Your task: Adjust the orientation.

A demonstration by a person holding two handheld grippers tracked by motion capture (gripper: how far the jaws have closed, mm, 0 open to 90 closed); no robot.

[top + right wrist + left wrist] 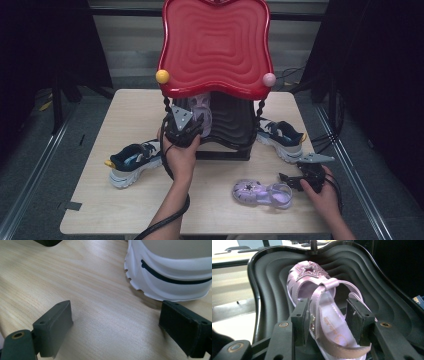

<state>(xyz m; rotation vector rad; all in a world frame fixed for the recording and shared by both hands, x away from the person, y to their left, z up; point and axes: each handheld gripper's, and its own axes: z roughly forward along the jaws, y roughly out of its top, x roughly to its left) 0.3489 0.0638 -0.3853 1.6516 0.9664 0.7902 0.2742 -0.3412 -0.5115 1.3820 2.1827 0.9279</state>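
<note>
On the black tray (269, 277), my left gripper (328, 315) straddles the light, flexible lilac sandal (312, 287) mid-strap, jaws not clamped; right gripper (115, 325) wide open, empty.

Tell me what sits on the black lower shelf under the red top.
A lilac sandal lies on the black shelf, between the left tongs. From above, the red top hides most of it.

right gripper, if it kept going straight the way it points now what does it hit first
Probably the white sole of the sneaker, just ahead and off to one side of the open right gripper. Dead centre between the jaws is bare table, so it might only graze it.
</note>
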